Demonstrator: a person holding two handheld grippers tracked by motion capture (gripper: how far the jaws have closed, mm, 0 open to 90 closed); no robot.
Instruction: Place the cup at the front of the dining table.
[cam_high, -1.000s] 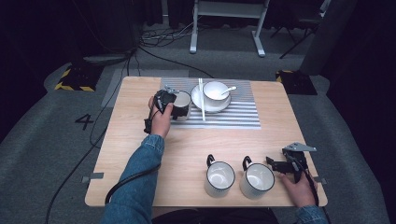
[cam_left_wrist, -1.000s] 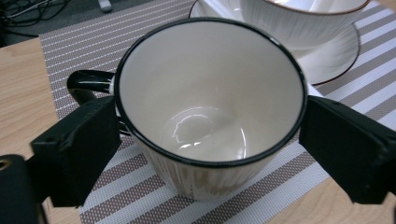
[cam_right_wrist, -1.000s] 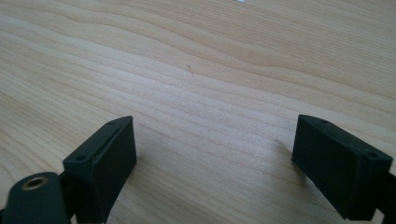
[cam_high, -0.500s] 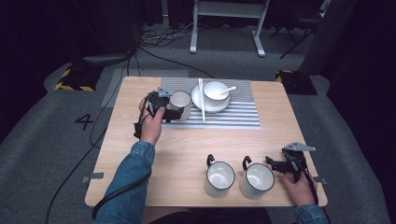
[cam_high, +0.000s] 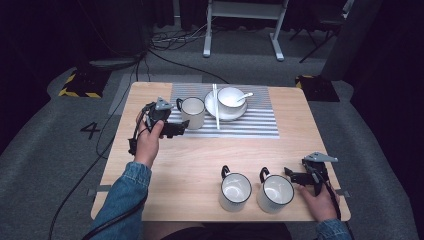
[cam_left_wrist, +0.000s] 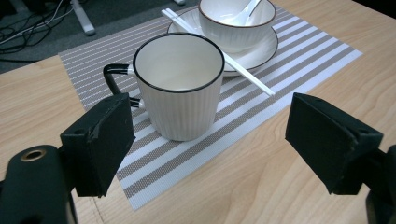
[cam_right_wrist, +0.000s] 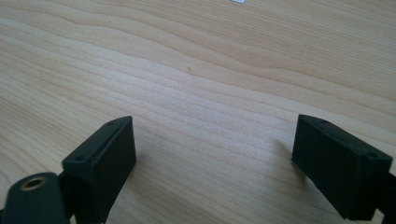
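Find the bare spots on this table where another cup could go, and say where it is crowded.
Free: the wood between the placemat and the two front cups, and the near left corner of the table. Crowded: the placemat, where a cup, a plate with a bowl and chopsticks sit close together.

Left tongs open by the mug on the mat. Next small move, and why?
Probably draw the left tongs away from the ribbed mug: it stands upright on the striped mat, no pad touching it, so it looks placed. Two front mugs wait near the table's edge.
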